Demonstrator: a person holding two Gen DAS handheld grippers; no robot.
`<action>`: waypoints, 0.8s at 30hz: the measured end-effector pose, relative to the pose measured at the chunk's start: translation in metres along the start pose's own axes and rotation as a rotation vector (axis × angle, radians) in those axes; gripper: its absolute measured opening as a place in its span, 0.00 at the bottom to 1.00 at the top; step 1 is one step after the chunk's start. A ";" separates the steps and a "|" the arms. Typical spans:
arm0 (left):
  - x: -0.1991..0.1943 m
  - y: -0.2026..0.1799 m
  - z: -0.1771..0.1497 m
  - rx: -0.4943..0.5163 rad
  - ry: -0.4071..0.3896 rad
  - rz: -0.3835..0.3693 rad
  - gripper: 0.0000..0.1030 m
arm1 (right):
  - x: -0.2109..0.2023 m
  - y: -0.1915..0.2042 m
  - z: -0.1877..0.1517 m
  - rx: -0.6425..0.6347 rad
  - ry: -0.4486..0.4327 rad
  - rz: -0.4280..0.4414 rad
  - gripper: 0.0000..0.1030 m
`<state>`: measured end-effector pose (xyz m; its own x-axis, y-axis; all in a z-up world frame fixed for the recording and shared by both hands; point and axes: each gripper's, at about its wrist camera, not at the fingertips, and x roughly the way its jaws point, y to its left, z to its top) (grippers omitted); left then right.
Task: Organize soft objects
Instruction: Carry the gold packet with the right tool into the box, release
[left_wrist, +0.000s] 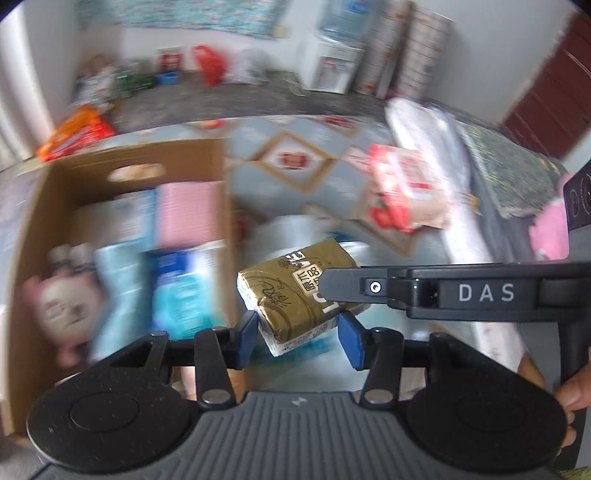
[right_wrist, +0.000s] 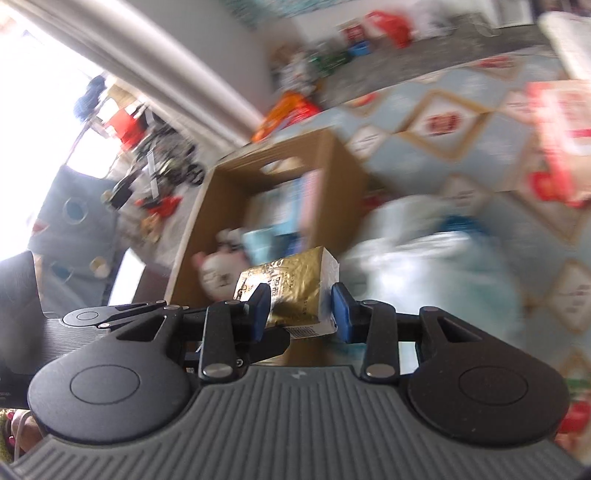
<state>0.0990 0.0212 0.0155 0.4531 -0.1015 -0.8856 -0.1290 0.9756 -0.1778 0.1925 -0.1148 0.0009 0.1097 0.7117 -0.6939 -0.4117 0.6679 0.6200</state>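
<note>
Together both grippers grip one gold foil-wrapped rectangular tissue pack (left_wrist: 295, 291), held in the air just right of an open brown cardboard box (left_wrist: 122, 162). Seen from the left wrist, the left gripper (left_wrist: 297, 338) has its blue-padded fingers (left_wrist: 351, 341) partly closed on the pack's near end, while the right gripper's black finger (left_wrist: 354, 290) reaches in from the right across the pack's top. From the right wrist, the right gripper (right_wrist: 301, 314) has its blue pads pressed on either side of the pack (right_wrist: 295, 291), fingers narrowed to the pack's width. Inside the box lie a pink and white plush toy (left_wrist: 64, 306), blue and white soft packs (left_wrist: 173, 280) and a pink pack (left_wrist: 188, 214), all blurred. Beyond the box spreads a pale blue bedcover with gold diamond pattern (left_wrist: 295, 158), with a red and white wrapped pack (left_wrist: 402, 188) lying on it
</note>
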 end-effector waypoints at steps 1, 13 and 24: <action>-0.006 0.015 -0.004 -0.020 -0.004 0.021 0.48 | 0.013 0.014 0.000 -0.013 0.016 0.017 0.34; -0.016 0.180 -0.051 -0.310 -0.009 0.220 0.46 | 0.180 0.147 0.006 -0.282 0.228 0.145 0.34; 0.017 0.230 -0.088 -0.378 0.101 0.225 0.50 | 0.259 0.168 -0.013 -0.419 0.323 0.105 0.35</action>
<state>-0.0008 0.2266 -0.0782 0.2904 0.0684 -0.9544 -0.5364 0.8376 -0.1032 0.1400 0.1790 -0.0790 -0.2080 0.6225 -0.7545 -0.7387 0.4056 0.5384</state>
